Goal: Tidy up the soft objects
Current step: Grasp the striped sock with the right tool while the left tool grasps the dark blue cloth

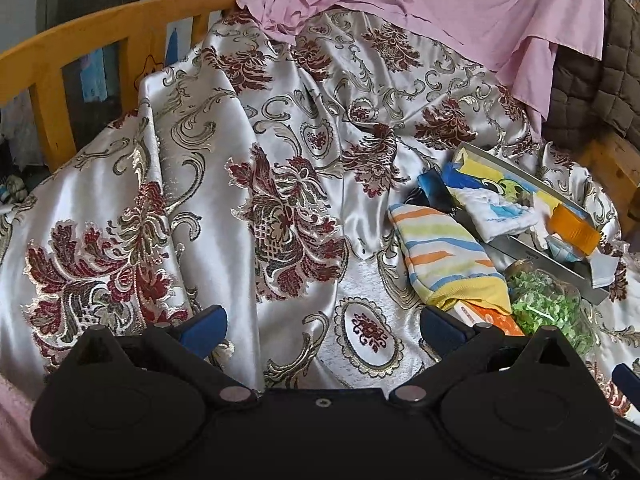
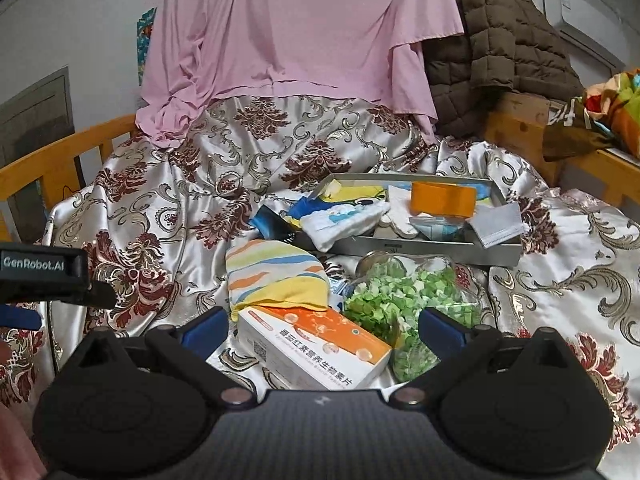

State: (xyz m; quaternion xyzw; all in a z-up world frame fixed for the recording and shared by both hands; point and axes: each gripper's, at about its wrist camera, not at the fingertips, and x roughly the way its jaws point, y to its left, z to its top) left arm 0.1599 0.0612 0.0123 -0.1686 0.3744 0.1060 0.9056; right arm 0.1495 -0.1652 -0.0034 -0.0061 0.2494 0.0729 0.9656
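Note:
A striped towel (image 2: 276, 276) in orange, yellow and blue lies on the silver floral bedspread (image 2: 160, 208), partly over an orange and white box (image 2: 316, 348). A grey tray (image 2: 424, 244) behind it holds small cloths, a white towel (image 2: 344, 220), an orange pack (image 2: 442, 199) and a grey mask (image 2: 500, 224). My right gripper (image 2: 322, 326) is open and empty, with the box between its fingers. My left gripper (image 1: 320, 326) is open and empty over bare bedspread, left of the striped towel (image 1: 444, 252). Its body shows at the left edge of the right wrist view (image 2: 48, 276).
A clear jar of green pieces (image 2: 404, 300) lies on its side right of the box. A pink sheet (image 2: 300, 32) hangs at the back, with a brown quilted jacket (image 2: 496, 52) beside it. An orange wooden bed rail (image 1: 80, 60) borders the left.

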